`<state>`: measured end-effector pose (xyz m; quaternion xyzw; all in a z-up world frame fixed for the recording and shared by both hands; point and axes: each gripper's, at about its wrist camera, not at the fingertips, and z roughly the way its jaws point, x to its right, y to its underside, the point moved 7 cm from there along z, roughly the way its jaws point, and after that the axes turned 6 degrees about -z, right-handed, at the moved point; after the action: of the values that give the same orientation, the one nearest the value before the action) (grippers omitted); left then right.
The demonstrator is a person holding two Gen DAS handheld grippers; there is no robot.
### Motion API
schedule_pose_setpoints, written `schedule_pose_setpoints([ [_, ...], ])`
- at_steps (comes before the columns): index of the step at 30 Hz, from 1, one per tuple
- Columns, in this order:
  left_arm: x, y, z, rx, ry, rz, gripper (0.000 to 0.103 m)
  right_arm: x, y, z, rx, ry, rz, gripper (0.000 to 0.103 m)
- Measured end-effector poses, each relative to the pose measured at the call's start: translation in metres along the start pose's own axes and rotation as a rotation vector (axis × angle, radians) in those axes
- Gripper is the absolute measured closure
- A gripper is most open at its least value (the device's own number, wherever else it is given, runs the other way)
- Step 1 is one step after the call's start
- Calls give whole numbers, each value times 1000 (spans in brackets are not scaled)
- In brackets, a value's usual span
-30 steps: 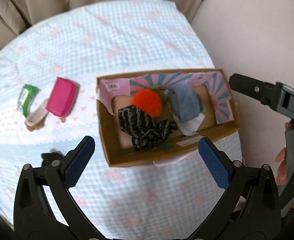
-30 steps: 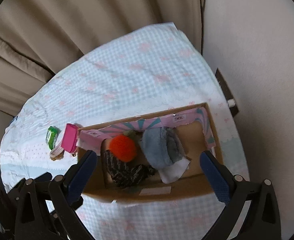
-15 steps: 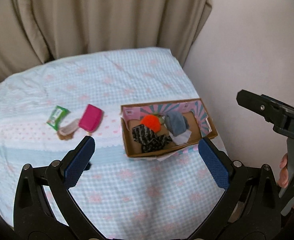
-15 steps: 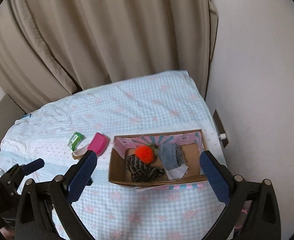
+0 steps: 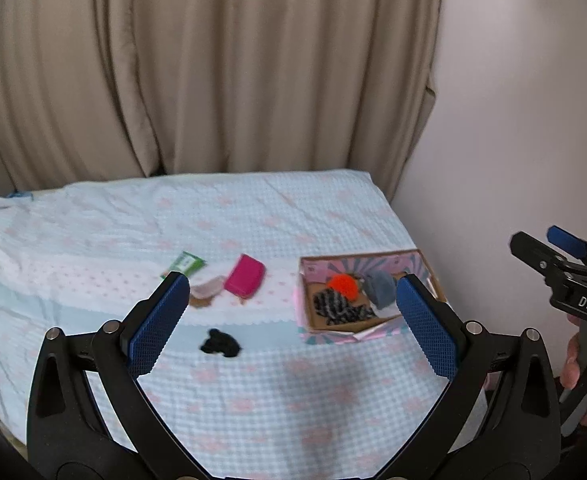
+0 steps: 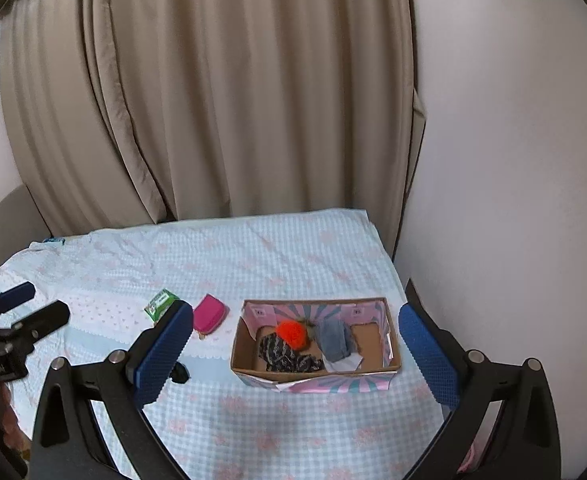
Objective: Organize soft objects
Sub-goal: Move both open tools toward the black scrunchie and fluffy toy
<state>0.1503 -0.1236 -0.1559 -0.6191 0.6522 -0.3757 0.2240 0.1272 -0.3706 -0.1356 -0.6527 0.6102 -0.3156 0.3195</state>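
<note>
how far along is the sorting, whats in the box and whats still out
Done: the cardboard box holds an orange pom-pom, a grey cloth and a black patterned fabric.
In hand: nothing; the left gripper and right gripper are both open and empty, held back from the bed.
Left on the bedspread: pink pouch, green packet, a beige item and a small black piece.
</note>
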Motion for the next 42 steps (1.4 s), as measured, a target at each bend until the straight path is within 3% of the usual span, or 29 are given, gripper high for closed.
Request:
schedule_pose_setpoints([
  [8,-61,-9,-23,49,25,21,0,-36,0,-18,38,21,19,1],
  [20,-190,-25,16,-49,142,108,0,-155,-3,3,40,92,125,1],
  [26,-239,-29,59,-82,187,169,1,-214,17,46,-16,91,177,1],
  [32,-268,-21,129,-135,233,233,1,-256,50,108,-85,76,208,1],
  [38,-264,3,200,-172,288,292,1,-280,92,175,-150,89,202,1],
  [42,-248,34,259,-215,331,325,7,-289,130,224,-222,99,175,1],
])
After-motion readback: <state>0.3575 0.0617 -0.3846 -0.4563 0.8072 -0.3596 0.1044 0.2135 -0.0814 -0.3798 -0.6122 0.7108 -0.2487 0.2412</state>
